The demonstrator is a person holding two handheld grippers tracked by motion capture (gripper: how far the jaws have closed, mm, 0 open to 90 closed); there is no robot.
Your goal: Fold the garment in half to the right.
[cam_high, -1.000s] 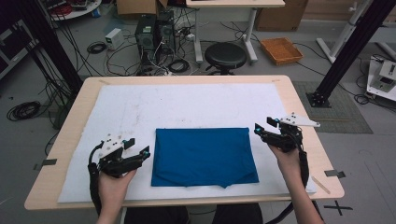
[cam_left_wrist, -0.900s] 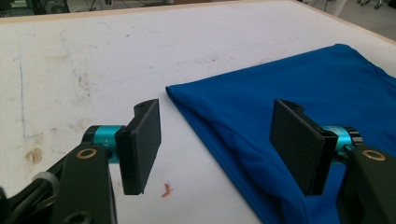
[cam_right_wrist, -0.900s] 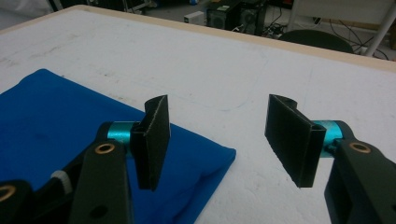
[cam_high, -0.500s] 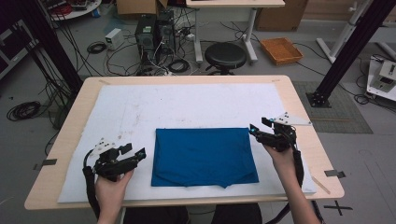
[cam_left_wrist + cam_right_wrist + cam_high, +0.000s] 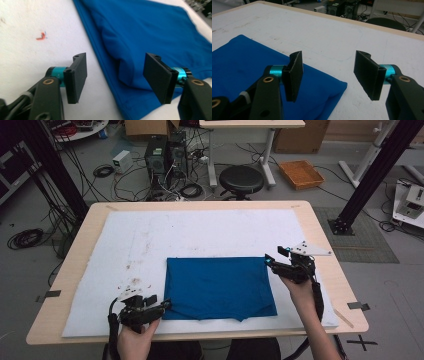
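My left gripper (image 5: pixel 162 306) jaws wide, just been narrowing, straddling folded blue cloth (image 5: pixel 218 287) near corner for pinch; right gripper (image 5: pixel 273 260) agape by far corner

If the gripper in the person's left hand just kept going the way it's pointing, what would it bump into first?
Most likely the blue cloth. The left gripper has its jaws open, pointing at the cloth's near-left edge, which already lies between them in its own view. Depth is hard to judge, so it may scrape the white mat just before.

1. A white mat (image 5: pixel 200 235) covers most of the table (image 5: pixel 320 235).
2. A black stool (image 5: pixel 241 179) stands past the table's far edge.
3. An orange tray (image 5: pixel 301 174) lies on the floor.
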